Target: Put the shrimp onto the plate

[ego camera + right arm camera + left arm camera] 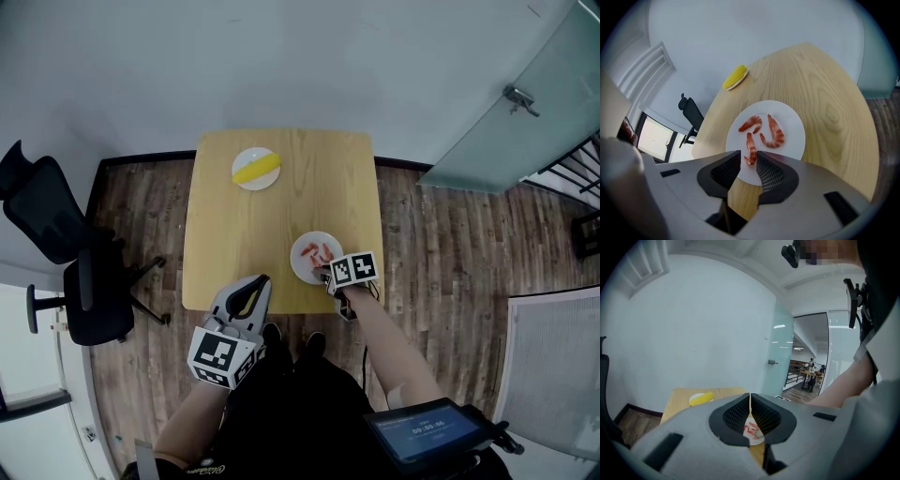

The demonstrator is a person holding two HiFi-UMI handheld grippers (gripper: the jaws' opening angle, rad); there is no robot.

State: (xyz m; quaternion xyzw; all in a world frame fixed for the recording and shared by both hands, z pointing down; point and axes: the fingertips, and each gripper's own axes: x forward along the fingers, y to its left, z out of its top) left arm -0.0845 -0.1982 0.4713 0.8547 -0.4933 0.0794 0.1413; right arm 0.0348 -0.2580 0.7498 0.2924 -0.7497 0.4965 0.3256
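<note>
Scene from beside the counter (234, 244), late in the task.

**Plate.** The white plate (792, 136) sits near the counter's front edge, on the person's right. Three shrimp lie on it. Two of them (751, 123) and (775, 132) curl side by side near the middle. The third shrimp (750, 150) lies straight, nearer the rim, with its tail end pointing toward the person.

**Right tongs.** The right tongs (749, 159) tilt down over the near rim of the plate. Their jaws are spread, and the tail of the third shrimp lies in the gap between them. The pads do not appear to press on it, so the shrimp seems to rest on the plate rather than hang in a grip.

**Left tongs.** The left tongs (255, 284) hang at the counter's front edge, well apart from the plate. Their jaws are pressed together with nothing between them.

**Far end.** A small plate (246, 178) carrying what looks like a corn cob (256, 169) stands well apart from the shrimp, untouched.

**Progress.** No shrimp shows anywhere on the bare wood, so the transfer looks essentially complete. All that seems left is lifting the right tongs clear without dragging the third shrimp toward the rim.
</note>
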